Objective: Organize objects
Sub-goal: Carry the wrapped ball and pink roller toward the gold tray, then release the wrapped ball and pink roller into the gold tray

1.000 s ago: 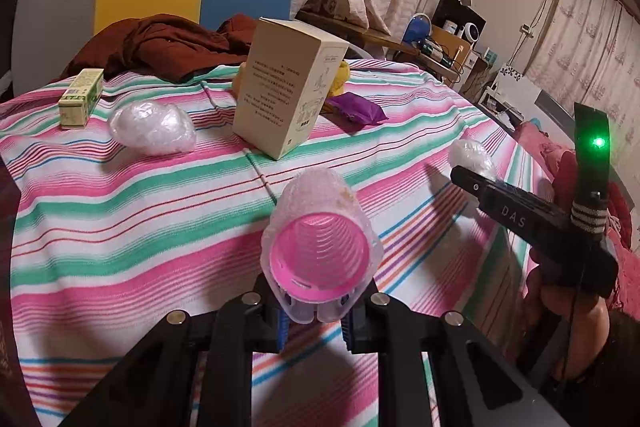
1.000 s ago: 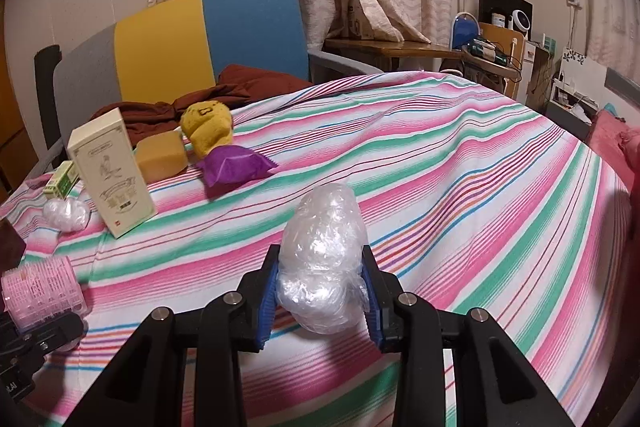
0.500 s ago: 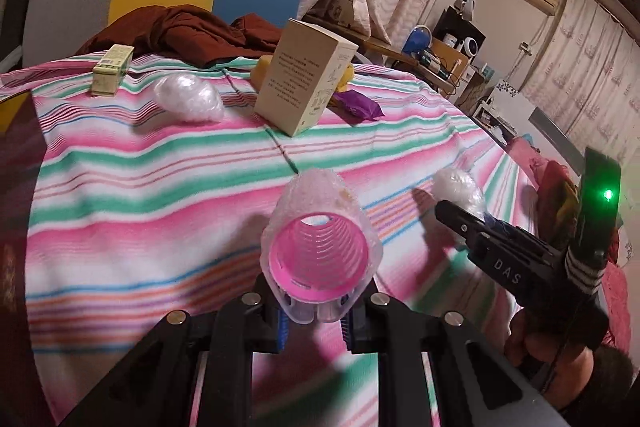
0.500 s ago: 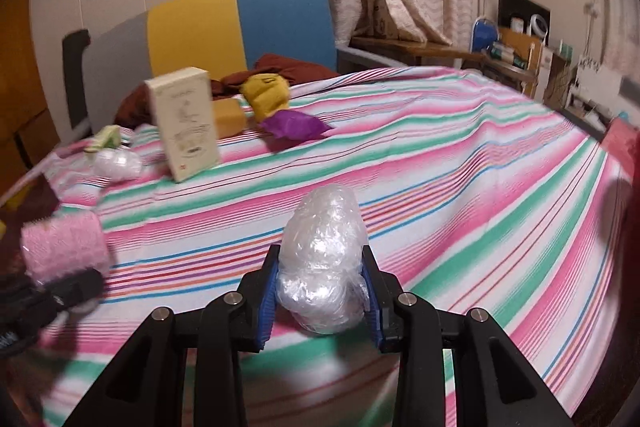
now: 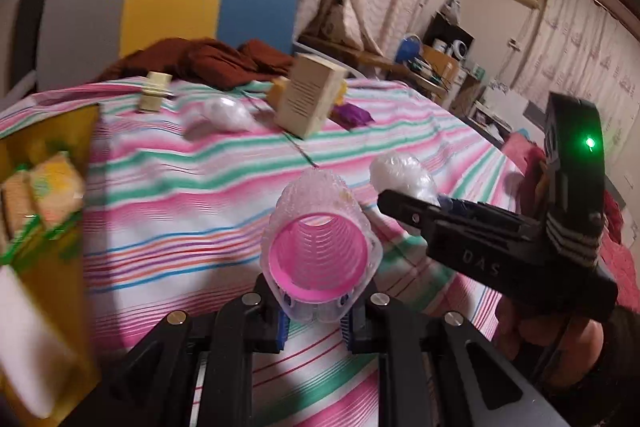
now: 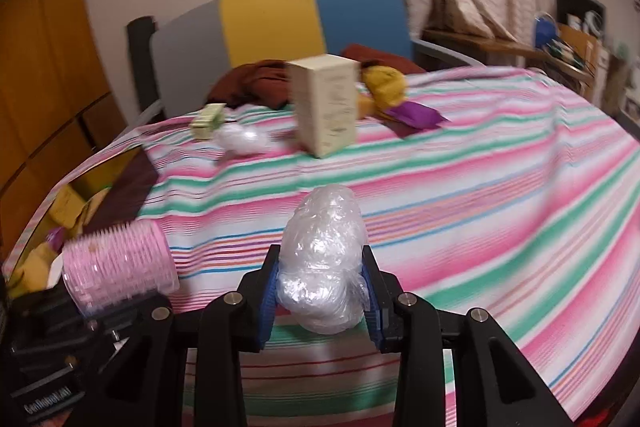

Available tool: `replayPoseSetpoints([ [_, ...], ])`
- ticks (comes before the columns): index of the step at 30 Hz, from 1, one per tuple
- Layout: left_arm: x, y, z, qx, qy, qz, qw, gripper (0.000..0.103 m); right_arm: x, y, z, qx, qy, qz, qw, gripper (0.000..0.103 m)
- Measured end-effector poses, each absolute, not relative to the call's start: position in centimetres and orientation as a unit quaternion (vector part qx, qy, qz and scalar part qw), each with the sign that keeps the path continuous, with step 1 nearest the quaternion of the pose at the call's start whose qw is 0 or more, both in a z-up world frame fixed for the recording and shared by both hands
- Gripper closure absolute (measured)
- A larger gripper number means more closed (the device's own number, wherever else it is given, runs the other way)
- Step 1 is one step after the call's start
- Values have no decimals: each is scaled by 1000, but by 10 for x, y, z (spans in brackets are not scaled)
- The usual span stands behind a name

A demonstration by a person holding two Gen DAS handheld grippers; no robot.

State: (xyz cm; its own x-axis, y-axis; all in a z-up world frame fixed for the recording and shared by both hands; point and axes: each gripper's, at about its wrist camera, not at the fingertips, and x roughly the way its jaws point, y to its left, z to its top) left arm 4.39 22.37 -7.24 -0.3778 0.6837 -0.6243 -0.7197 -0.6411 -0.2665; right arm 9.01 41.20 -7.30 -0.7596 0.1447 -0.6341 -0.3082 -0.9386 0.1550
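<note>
My left gripper (image 5: 316,323) is shut on a pink hair roller (image 5: 318,251), held above the striped tablecloth (image 5: 192,179). My right gripper (image 6: 322,303) is shut on a clear plastic-wrapped bundle (image 6: 324,263). In the left wrist view the right gripper (image 5: 404,203) and its bundle (image 5: 400,173) are just to the right. In the right wrist view the roller (image 6: 120,267) is at the lower left. A yellow box (image 5: 36,227) holding snack packets is at the left.
On the far side of the table stand a cream carton (image 6: 326,107), a small green box (image 6: 206,121), another wrapped bundle (image 6: 240,139), a purple packet (image 6: 416,117) and a yellow pouch (image 6: 386,83). Brown cloth (image 5: 208,61) lies on a chair behind.
Both grippers have swung left with their loads. The yellow box with snack packets has come into view at the left. The right gripper is now closer to the left one.
</note>
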Motion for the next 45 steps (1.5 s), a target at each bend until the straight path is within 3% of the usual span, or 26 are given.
replayPoseSetpoints([
  [19,-32,54,-23,-343,-76,907,233,85,5,246,-13,-316,44,941,-113,65],
  [21,-42,40,-26,-354,-86,906,215,85,-6,229,-18,-328,29,937,-115,59],
  [23,-48,32,-30,-364,-92,904,207,85,-11,223,-24,-342,28,933,-112,41],
  [26,-54,22,-35,-372,-100,902,194,85,-3,226,-26,-335,48,935,-101,28],
  [41,-80,17,-37,-396,-135,893,167,85,20,250,-33,-329,97,936,-77,24],
  [43,-85,13,-39,-406,-157,887,154,79,18,251,-36,-335,105,933,-80,24],
  [45,-90,9,-43,-422,-175,879,137,63,15,250,-39,-343,111,929,-84,24],
])
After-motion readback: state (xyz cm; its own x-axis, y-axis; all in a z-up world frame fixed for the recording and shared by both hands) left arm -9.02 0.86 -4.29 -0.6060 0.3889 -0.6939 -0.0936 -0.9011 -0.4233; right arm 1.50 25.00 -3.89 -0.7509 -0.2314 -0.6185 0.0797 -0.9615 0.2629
